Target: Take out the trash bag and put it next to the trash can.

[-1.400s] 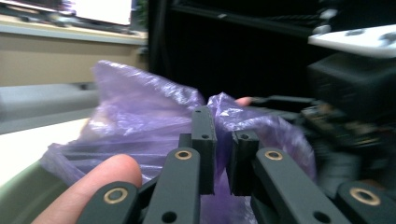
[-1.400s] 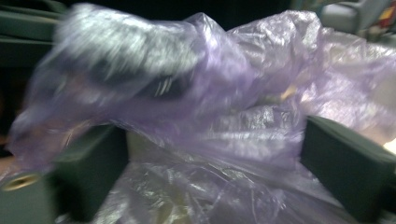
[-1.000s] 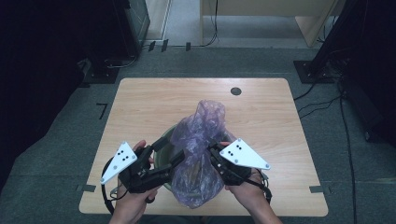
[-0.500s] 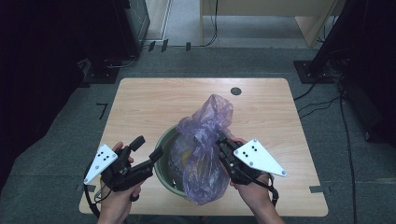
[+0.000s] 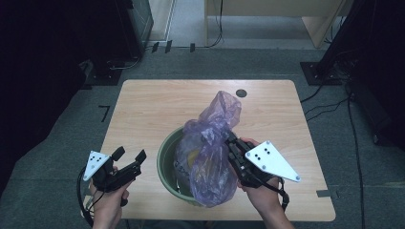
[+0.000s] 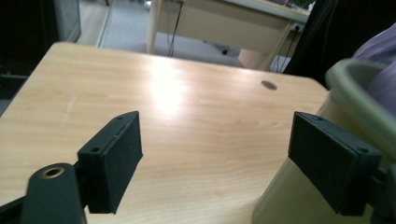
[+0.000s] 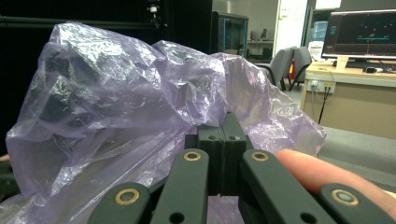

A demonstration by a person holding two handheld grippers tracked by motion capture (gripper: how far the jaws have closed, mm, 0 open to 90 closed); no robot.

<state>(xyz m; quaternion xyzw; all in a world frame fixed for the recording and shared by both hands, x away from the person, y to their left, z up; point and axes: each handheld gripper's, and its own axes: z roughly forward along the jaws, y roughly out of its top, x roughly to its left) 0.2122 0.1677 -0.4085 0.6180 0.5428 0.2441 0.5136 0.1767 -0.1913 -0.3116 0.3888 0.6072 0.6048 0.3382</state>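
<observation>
Purple plastic bag (image 5: 213, 157) sits partly inside a round green bin (image 5: 164, 164) at the near middle of the wooden table (image 5: 153, 107), its crumpled top rising above the bin's rim and leaning toward the far side. Something yellowish shows through the film inside the bin, too blurred to name.

Nearest the table's front edge, just left of the bin, the left gripper (image 5: 128, 160) is held in the person's left hand (image 5: 109, 202). Its jaws stand wide apart with nothing between them; in the left gripper view (image 6: 215, 163) bare tabletop lies between the two black pads, and the bin's pale green rim (image 6: 359, 100) curves in just beside the right-hand pad. I cannot tell whether that pad touches the bin wall.

On the bin's right side, the right gripper (image 5: 229, 143), with its grey three-cornered plate on top, is held by the right hand (image 5: 265, 195). Its jaws are pressed together on a fold of the bag's film; in the right gripper view (image 7: 222, 128) the pads meet with purple plastic (image 7: 126, 84) bunched around and beyond them, and a fingertip (image 7: 317, 172) rests along the right linkage.

Farther from the bin, near the table's far edge, a small dark round hole (image 5: 241, 93) marks the wood. Beyond the table lie grey floor and cables.
</observation>
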